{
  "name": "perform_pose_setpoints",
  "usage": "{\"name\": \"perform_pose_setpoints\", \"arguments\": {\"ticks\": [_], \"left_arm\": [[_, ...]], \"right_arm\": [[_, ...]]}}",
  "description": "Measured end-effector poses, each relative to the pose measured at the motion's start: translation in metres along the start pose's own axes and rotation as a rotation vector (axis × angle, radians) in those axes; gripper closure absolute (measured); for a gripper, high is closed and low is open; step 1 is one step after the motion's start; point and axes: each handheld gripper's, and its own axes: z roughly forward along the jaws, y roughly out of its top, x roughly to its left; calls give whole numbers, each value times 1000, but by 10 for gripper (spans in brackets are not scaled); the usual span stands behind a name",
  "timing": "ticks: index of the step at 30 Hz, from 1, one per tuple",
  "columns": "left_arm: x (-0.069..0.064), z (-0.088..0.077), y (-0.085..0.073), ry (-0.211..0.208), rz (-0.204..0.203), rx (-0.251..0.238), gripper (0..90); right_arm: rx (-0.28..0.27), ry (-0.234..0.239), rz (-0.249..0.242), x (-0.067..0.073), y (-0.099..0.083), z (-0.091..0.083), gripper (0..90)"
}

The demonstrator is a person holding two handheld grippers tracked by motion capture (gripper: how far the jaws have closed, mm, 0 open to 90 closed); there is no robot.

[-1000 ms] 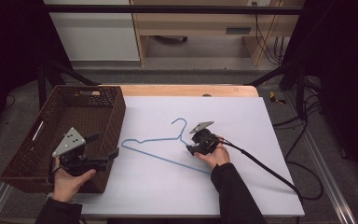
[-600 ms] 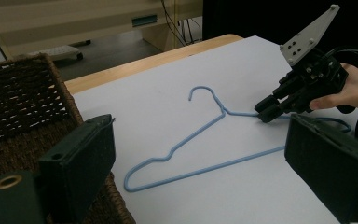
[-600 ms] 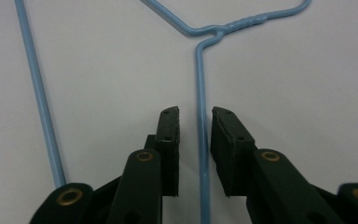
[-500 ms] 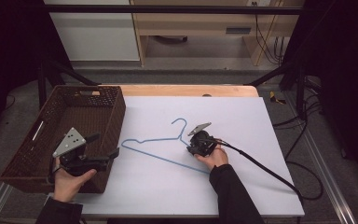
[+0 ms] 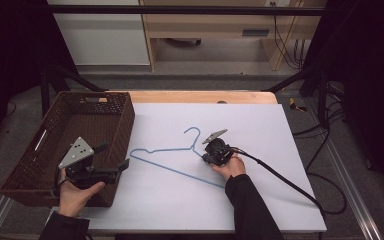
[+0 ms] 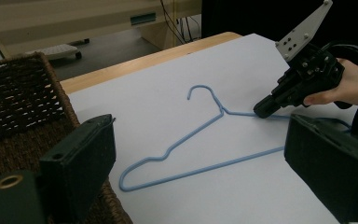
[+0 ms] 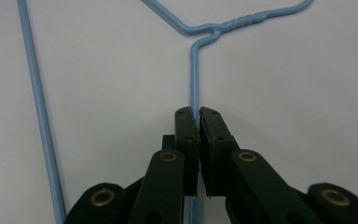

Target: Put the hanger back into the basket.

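In the high view, a blue wire hanger [image 5: 172, 159] is seen flat on the white table [image 5: 280, 150], and the right gripper [image 5: 211, 156] is set on its right shoulder wire, just below the neck; its jaws have just been closing, and the wire is between them. The left gripper [image 5: 125, 165] is held well to the left of it, over the near corner of the basket [image 5: 32, 172], with the hanger's left tip just ahead of its jaws. In the left gripper view, the left jaws are seen wide apart with nothing between them, and the hanger [image 6: 193, 140] lies ahead of them on the table, the right gripper [image 6: 263, 108] being pressed down on the wire past the twisted neck. In the right gripper view, the jaws are seen almost fully closed, and the thin wire [image 7: 194, 74] is pinched between the pads, running straight ahead to the neck. It is judged that the grip can fail from here: the wire is thin and smooth, so it may slide or turn between the pads when it is lifted, and because it is held at one side, the long left end may hang down and catch on the basket's rim.
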Motion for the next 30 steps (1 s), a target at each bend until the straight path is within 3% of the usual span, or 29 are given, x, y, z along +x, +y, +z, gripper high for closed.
{"name": "perform_pose_setpoints", "arguments": {"ticks": [7, 17, 21, 30], "left_arm": [[-3, 2, 1, -7, 11, 5, 86], [-17, 20, 6, -31, 47, 38, 88], [-27, 38, 9, -44, 83, 85, 88], [-34, 70, 14, -62, 111, 147, 96]], "right_arm": [[-2, -8, -2, 1, 0, -1, 874], [-60, -13, -29, 3, 2, -16, 874], [-78, -14, -38, 5, 3, -24, 874], [-113, -14, -55, 8, 4, -34, 875]]}}
